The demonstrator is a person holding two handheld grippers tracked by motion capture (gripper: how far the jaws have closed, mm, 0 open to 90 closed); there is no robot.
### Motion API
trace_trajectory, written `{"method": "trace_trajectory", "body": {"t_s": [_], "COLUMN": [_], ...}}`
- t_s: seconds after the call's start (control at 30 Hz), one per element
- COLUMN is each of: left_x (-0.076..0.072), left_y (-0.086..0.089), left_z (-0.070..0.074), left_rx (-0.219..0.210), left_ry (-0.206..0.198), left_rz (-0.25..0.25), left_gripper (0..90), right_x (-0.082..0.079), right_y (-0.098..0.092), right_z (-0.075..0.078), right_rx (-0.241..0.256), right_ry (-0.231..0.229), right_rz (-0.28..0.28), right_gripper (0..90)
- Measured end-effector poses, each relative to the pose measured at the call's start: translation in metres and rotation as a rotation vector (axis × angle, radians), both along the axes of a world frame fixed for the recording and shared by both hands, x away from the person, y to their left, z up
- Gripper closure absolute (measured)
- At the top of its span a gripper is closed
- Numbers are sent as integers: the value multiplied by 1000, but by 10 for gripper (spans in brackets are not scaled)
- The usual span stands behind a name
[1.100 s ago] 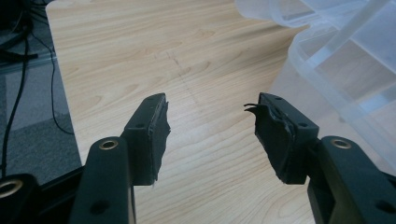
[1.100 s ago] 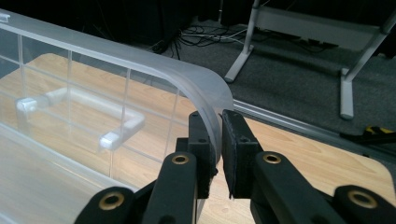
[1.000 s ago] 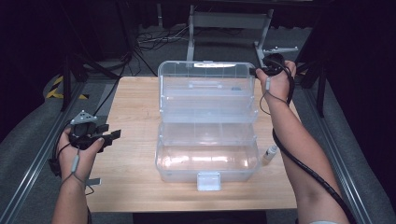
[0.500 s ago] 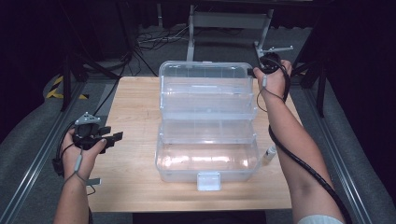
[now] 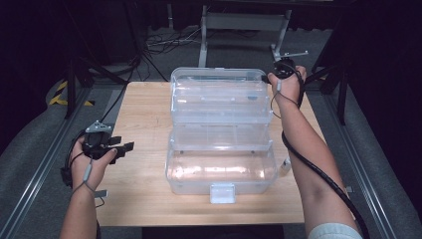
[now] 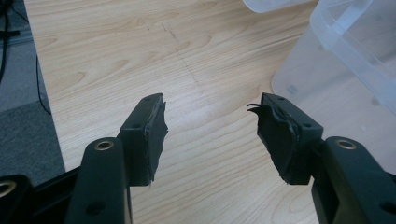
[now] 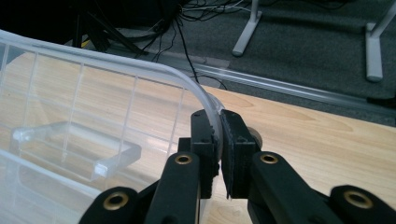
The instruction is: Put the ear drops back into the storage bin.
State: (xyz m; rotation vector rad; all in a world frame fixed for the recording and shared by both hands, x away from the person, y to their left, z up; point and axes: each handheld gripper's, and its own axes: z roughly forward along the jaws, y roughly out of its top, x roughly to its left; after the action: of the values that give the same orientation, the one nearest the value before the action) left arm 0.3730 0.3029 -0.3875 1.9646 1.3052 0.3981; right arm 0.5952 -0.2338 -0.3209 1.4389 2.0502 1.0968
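A clear plastic box [image 5: 221,172] sits mid-table, and its clear ribbed lid [image 5: 219,94] is raised behind it. My right gripper [image 5: 267,78] is at the lid's far right corner. In the right gripper view it [image 7: 218,126] is shut on the lid's curved rim [image 7: 140,65], one jaw on each side of the plastic. My left gripper [image 5: 125,148] hovers over bare wood to the left of the box, apart from it. In the left gripper view it [image 6: 210,126] is open with nothing between the jaws, and the box's corner [image 6: 336,51] lies to the right.
The wooden table [image 5: 144,114] has bare room left of the box. A white latch [image 5: 222,192] sticks out at the box's front. A small pale object [image 5: 286,166] lies by the box's right side. Metal stand legs [image 5: 204,40] and cables are on the floor beyond.
My right hand has shifted slightly back and left while holding the lid's corner. The left gripper has crept a little to the right and stays open.
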Motion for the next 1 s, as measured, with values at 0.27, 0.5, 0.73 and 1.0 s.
{"method": "trace_trajectory", "body": {"t_s": [0.27, 0.5, 0.73, 1.0], "left_x": [1, 2, 2, 3], "left_y": [1, 2, 3, 4], "left_z": [-5, -7, -8, -11], "left_rx": [1, -2, -2, -1], "left_ry": [17, 19, 26, 30], "left_rz": [-6, -6, -6, -6], "left_gripper": [421, 416, 415, 414], "right_x": [8, 13, 18, 22], "right_y": [0, -1, -2, -3], "right_z": [-11, -18, -26, -36], "right_rx": [15, 27, 43, 64], "right_ry": [27, 50, 73, 98], "right_rz": [-7, -12, -18, -23], "right_gripper": [848, 847, 844, 841]}}
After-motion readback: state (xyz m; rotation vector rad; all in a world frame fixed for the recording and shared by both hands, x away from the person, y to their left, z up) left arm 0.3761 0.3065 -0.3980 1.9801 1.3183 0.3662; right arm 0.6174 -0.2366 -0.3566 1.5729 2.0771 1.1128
